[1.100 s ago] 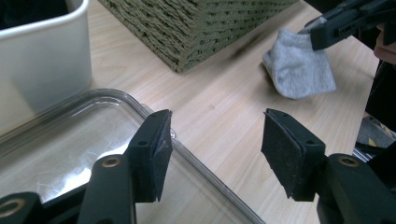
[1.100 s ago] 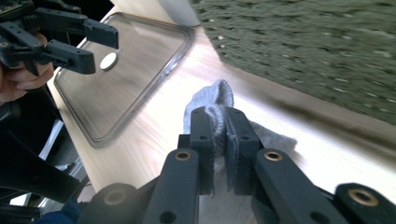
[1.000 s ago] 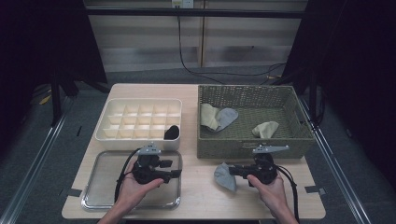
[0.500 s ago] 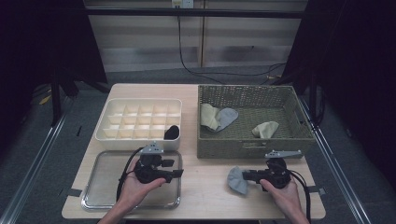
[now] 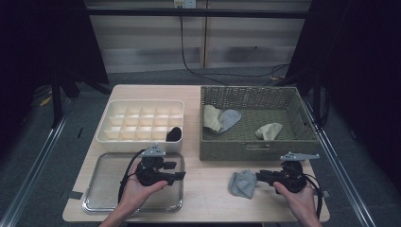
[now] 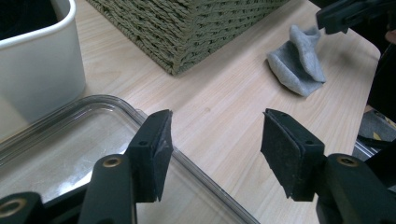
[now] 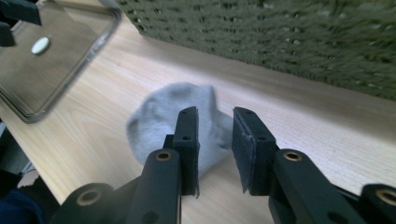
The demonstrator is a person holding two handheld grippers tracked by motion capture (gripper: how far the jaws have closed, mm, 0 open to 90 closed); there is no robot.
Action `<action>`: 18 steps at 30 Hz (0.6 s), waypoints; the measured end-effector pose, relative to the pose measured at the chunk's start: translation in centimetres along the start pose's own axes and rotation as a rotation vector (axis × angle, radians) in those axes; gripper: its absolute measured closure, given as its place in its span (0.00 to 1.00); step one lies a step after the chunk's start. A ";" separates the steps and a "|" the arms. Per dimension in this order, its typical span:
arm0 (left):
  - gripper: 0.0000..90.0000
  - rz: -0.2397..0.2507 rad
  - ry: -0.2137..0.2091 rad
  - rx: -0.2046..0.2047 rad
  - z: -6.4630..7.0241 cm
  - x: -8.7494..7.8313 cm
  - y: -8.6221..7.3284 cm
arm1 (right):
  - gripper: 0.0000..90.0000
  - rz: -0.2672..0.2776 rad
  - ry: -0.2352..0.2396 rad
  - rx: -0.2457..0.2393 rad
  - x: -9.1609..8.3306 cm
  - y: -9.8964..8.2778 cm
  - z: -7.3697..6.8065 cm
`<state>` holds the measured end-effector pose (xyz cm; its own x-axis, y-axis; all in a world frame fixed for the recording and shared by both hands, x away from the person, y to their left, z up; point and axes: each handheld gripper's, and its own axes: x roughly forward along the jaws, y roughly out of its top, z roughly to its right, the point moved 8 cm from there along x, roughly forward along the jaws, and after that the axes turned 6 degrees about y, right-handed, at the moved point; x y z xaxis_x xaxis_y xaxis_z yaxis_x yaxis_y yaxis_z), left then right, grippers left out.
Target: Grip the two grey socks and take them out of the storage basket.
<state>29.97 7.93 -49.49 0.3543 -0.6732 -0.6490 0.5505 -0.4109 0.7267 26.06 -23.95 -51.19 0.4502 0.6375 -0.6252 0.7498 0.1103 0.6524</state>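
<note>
Loosening, the right gripper (image 7: 215, 149) has just been opening its jaws and slid rightward, leaving the grey sock (image 7: 173, 121) seemingly freed on the table (image 5: 208, 189) before the wicker basket (image 5: 257, 146); left gripper (image 6: 215, 154) hovers open over the tray (image 5: 101, 203).

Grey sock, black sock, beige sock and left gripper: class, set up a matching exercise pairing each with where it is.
Things:
1. grey sock
2. black sock
3. beige sock
4. left gripper

Places:
A. in the wicker basket
B. over the metal tray
C. on the bare table
D. in the white divided box

Pairs: 1-C, 2-D, 3-A, 4-B
</note>
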 end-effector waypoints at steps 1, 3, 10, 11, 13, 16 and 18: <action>0.50 -0.006 -0.001 0.007 0.0 0.1 0.0 | 0.80 0.011 0.004 -0.006 -0.3 0.2 -0.2; 0.56 -0.015 0.000 0.022 0.3 0.4 0.1 | 0.80 0.014 0.013 -0.019 -0.5 0.3 -0.9; 0.61 -0.017 -0.021 0.044 1.3 1.6 1.0 | 0.76 -0.035 0.030 -0.040 1.2 0.3 -2.1; 0.61 -0.023 -0.024 0.044 1.5 1.8 1.1 | 0.73 -0.044 0.023 -0.037 1.6 0.2 -2.0; 0.60 -0.024 -0.030 0.052 1.9 2.4 1.3 | 0.65 -0.073 0.021 -0.032 2.4 -0.4 -1.9; 0.58 -0.031 -0.042 0.054 2.5 3.0 1.4 | 0.57 -0.109 0.014 -0.024 3.4 -1.3 -1.7; 0.59 -0.051 -0.049 0.074 2.9 3.4 1.3 | 0.57 -0.130 0.000 -0.033 3.9 -1.7 -1.6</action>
<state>29.72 3.28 -50.12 0.2884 -0.6789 -0.6753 0.5093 -0.4884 0.7085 25.83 -20.44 -54.07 0.3502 0.6162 -0.7054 0.7855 0.2171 0.5795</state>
